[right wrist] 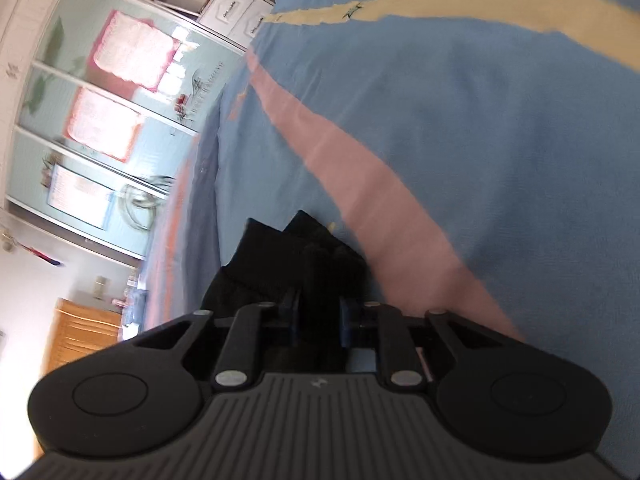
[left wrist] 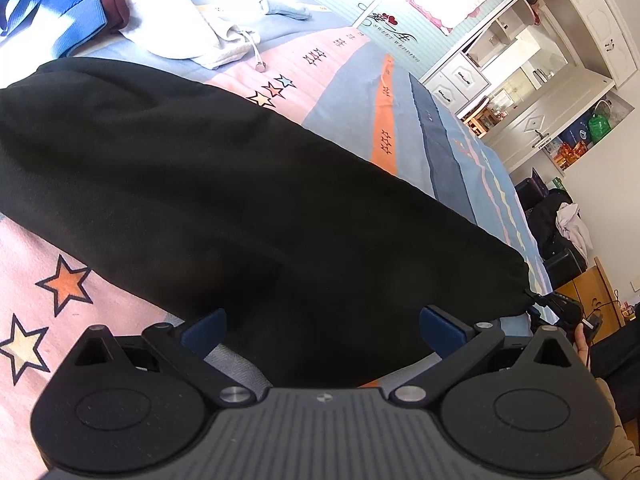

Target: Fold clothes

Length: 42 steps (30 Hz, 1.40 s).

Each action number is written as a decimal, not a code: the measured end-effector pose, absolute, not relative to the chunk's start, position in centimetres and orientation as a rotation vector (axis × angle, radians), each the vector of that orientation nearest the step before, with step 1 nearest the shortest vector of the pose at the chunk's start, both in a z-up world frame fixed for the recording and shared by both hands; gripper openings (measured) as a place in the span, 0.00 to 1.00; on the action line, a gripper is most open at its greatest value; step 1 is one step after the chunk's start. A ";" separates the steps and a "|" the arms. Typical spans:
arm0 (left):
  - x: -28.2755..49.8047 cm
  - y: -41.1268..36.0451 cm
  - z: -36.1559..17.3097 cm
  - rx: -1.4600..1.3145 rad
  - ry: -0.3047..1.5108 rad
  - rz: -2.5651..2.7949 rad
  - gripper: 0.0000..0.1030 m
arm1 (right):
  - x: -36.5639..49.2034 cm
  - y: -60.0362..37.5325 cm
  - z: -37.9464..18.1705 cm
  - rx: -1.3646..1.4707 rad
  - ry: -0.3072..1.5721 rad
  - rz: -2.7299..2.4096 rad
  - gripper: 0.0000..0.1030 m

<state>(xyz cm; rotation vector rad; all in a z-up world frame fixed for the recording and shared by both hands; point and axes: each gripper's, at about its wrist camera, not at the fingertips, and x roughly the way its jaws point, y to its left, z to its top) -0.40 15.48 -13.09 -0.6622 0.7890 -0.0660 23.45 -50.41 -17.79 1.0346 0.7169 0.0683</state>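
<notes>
A long black garment (left wrist: 224,184) lies stretched across the patterned bedsheet (left wrist: 340,80) in the left wrist view. My left gripper (left wrist: 322,330) is open, its blue pads on either side of the garment's near edge, and the cloth runs between the jaws. In the right wrist view my right gripper (right wrist: 318,312) is shut on a bunched end of the black garment (right wrist: 296,256), held just above the blue and pink sheet (right wrist: 460,140). That end also shows at the right of the left wrist view (left wrist: 528,292).
A pile of other clothes, white (left wrist: 192,20), blue (left wrist: 52,4) and maroon, lies at the far side of the bed. White cabinets (left wrist: 532,64) and a wardrobe (right wrist: 100,120) stand beyond the bed. A wooden cabinet (right wrist: 80,332) is at the lower left.
</notes>
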 end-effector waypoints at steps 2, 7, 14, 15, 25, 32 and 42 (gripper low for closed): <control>-0.5 15.6 -13.0 -0.664 0.787 -0.062 0.99 | 23.3 -50.4 -17.9 1.052 0.705 0.078 0.24; -0.6 15.8 -12.9 -0.669 0.782 -0.052 0.99 | 23.5 -49.8 -17.8 1.016 0.689 0.104 0.29; -0.9 16.2 -12.7 -0.676 0.775 -0.037 0.99 | 23.0 -48.4 -16.5 0.935 0.646 0.054 0.17; -1.1 16.5 -12.5 -0.679 0.765 -0.033 0.99 | 22.9 -48.2 -16.3 0.930 0.638 0.045 0.16; -4.2 19.8 -12.1 -0.742 0.704 0.015 0.99 | 20.9 -45.5 -11.7 1.006 0.544 0.104 0.15; -5.2 21.4 -13.2 -0.809 0.701 -0.012 0.99 | 19.5 -37.9 -7.4 0.930 0.564 0.306 0.15; -7.1 23.6 -13.5 -0.783 0.662 -0.047 0.99 | 16.1 -19.0 -7.5 0.665 0.760 0.657 0.15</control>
